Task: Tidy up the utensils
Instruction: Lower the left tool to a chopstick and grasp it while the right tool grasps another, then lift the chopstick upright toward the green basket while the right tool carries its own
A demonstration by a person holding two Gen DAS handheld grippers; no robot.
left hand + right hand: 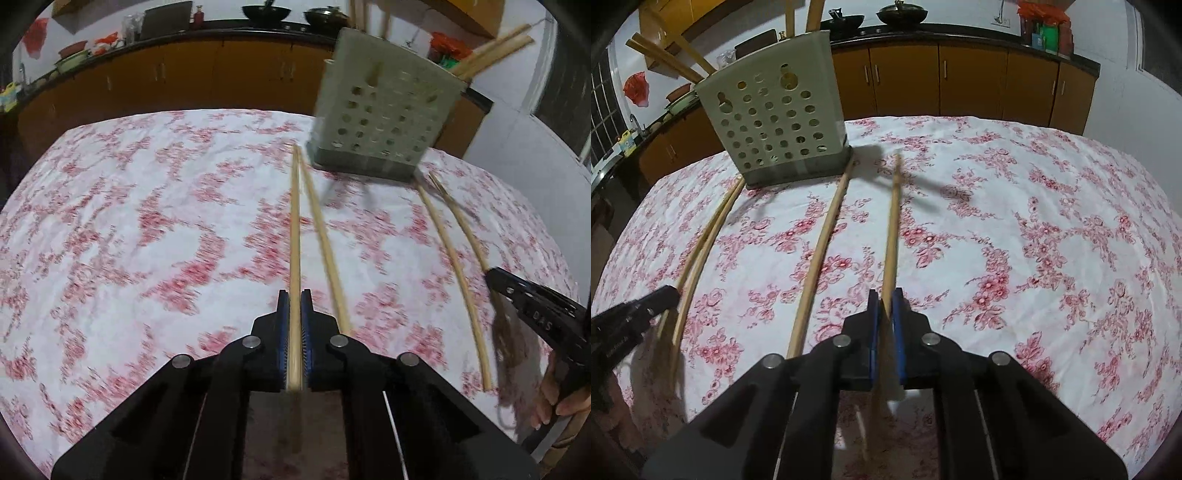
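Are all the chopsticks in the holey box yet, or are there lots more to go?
Not yet. A few chopsticks already stick out of the perforated holder. In hand: the left tool is shut on one chopstick, and the right tool is shut on another. Left: two chopsticks still lie on the floral tablecloth, one between the tools and one beside the left tool's stick.

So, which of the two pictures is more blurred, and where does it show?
Left wrist view: clearly more blurred, the tablecloth pattern and holder smeared. Right wrist view: flowers sharp, only the held chopstick slightly soft.
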